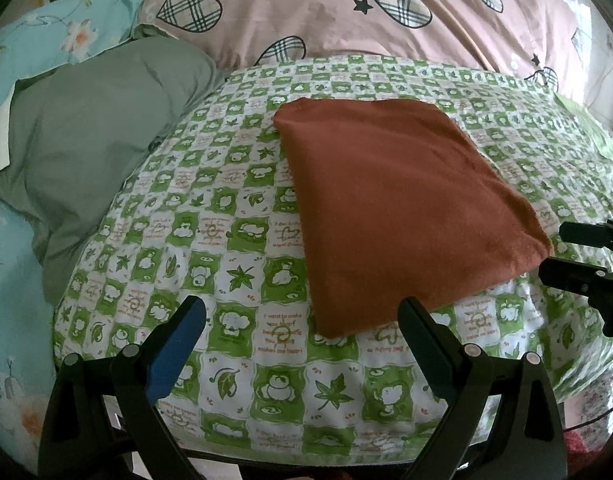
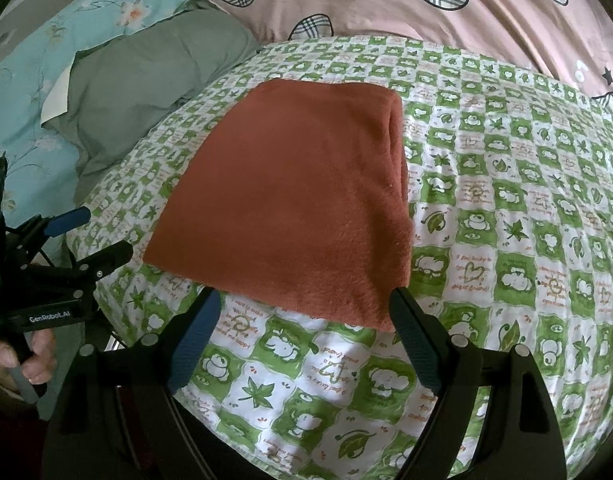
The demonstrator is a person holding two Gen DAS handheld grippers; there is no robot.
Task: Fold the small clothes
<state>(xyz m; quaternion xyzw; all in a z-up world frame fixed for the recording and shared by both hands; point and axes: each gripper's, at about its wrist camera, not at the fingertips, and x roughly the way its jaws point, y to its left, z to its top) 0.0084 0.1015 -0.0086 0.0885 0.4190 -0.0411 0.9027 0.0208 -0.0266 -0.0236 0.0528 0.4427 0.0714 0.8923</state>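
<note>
"GenRobot.AI" on left hand-held gripper (image 2: 88, 240)

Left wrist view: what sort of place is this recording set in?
Most likely a bedroom, with the work done on a bed. A folded rust-red cloth lies on a green-checked cartoon sheet, a pink heart-print duvet is bunched behind, and a grey-green pillow sits alongside.

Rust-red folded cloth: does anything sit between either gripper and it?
Nothing visible does. The rust-red folded cloth lies alone on the green checked sheet. The right gripper has open jaws right at its near edge; the left gripper, also open, faces its near left corner across bare sheet.
</note>
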